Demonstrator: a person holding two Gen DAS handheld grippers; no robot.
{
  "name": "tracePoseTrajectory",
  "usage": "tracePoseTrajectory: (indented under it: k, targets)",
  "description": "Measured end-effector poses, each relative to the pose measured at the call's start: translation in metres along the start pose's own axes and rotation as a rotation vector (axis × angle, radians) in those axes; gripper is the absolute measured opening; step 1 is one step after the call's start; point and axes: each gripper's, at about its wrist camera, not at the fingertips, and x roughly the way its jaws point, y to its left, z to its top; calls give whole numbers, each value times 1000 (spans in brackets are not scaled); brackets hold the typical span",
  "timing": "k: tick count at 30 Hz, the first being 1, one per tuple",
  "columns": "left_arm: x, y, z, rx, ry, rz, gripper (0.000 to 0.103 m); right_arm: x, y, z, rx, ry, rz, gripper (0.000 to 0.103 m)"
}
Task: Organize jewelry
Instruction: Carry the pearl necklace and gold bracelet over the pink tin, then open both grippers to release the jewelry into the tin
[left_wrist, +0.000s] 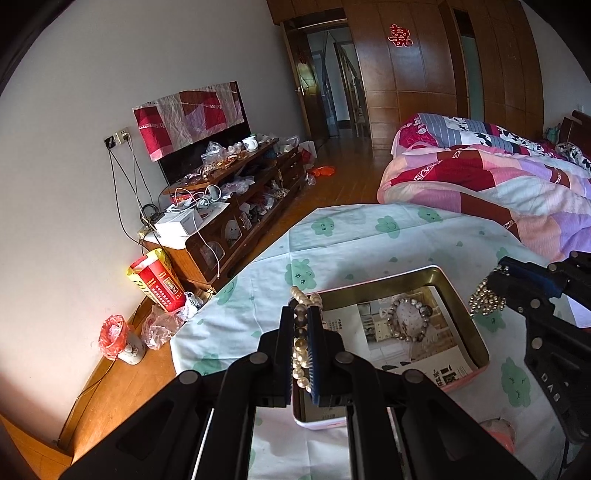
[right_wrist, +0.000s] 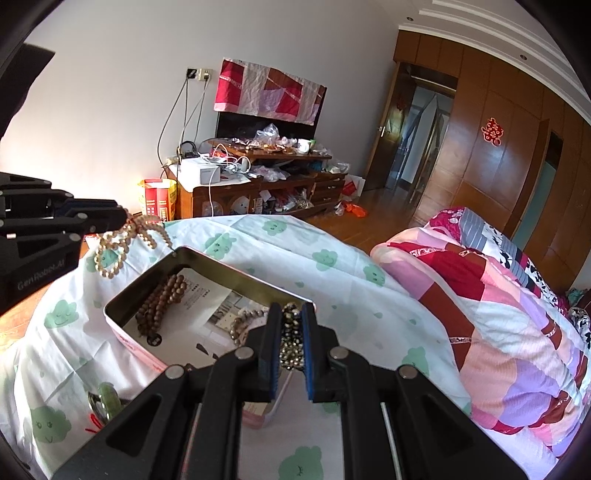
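Pearl necklace (left_wrist: 301, 345) hangs clamped between the closed blue pads of the left tool (left_wrist: 303, 325), at the near-left rim of an open metal tin (left_wrist: 463, 295). Dark-and-gold beaded strand (right_wrist: 291, 338) is pinched the same way in the right tool (right_wrist: 291, 321), at the tin's opposite side. Inside the tin, on printed paper, lie a brown wooden bead strand (right_wrist: 162, 301) and a grey bead bracelet (left_wrist: 408, 319). The tin rests on a white cloth with green cloud faces (left_wrist: 351, 240). Farther back are a patchwork quilt (left_wrist: 498, 184) and a cluttered wooden cabinet (left_wrist: 236, 206).
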Motion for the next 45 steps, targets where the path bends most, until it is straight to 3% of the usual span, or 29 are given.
tracePoseTrajectory:
  k: [15,38,40,41,42,43,44,45]
  targets:
    - [41,-9,4,2,56,0,6,37,3,4,15,41,6,12]
    - [73,-27,-5,40,111,-4,7,79,11,-14,-6,151,14,13]
    - [73,-28,-5,42,116,13,15,79,11,-17,-12,155,6,19]
    - [72,-27,-5,39,116,16,34,80,11,-18,-15,160,0,24]
    - [69,-26,-5,35,103,32,62,79,10,-20,-12,162,-3,36]
    - [65,-26,-5,31,76,57,74,78,10,-21,-8,160,-5,48]
    - [60,-24,-5,27,46,77,86,76,9,-22,-4,153,-11,52]
    - [56,-22,-6,25,32,81,86,72,8,-23,0,145,-18,55]
